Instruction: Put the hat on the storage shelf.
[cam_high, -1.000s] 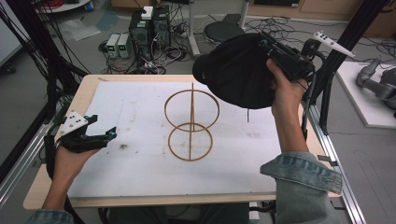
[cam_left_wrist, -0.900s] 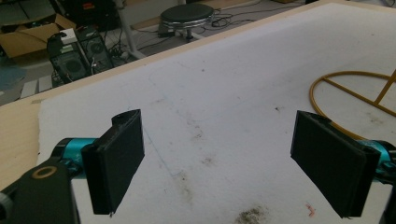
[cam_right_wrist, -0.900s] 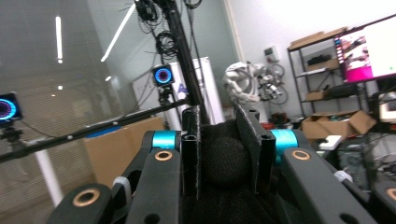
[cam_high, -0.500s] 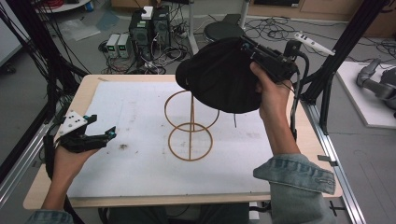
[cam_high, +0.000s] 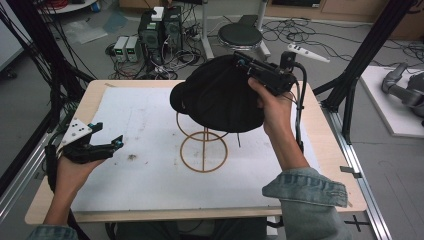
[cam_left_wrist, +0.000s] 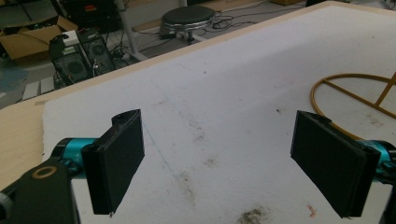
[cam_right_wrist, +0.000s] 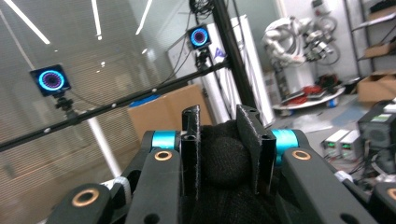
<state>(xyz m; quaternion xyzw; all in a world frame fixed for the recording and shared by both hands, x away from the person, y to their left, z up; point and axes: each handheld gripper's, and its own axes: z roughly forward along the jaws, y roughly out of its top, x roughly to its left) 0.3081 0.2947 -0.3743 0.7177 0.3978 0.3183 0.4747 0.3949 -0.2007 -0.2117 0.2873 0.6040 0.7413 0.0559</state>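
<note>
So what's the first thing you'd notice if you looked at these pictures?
Probably the big black hat, held up in the air over the middle of the table by the right gripper, whose jaws pinch its knitted cloth. Right under it stands a thin wooden hat stand made of rings on a post, on the white mat. Off at the table's left edge, the left gripper waits with its jaws wide open.

Wire stand (cam_high: 203, 147) near the middle of the mat (cam_high: 150, 185), which lies on the table (cam_high: 92, 95). Hat (cam_high: 220, 95) above the stand's upper ring, held from the stand's right by the right gripper (cam_high: 239, 61), jaws closed on its fabric (cam_right_wrist: 224, 156). Left gripper (cam_high: 107, 135) well left of the stand, low over the mat's left edge, jaws apart. Stool (cam_high: 241, 35) on the floor behind the stand, beyond the table's far edge
</note>
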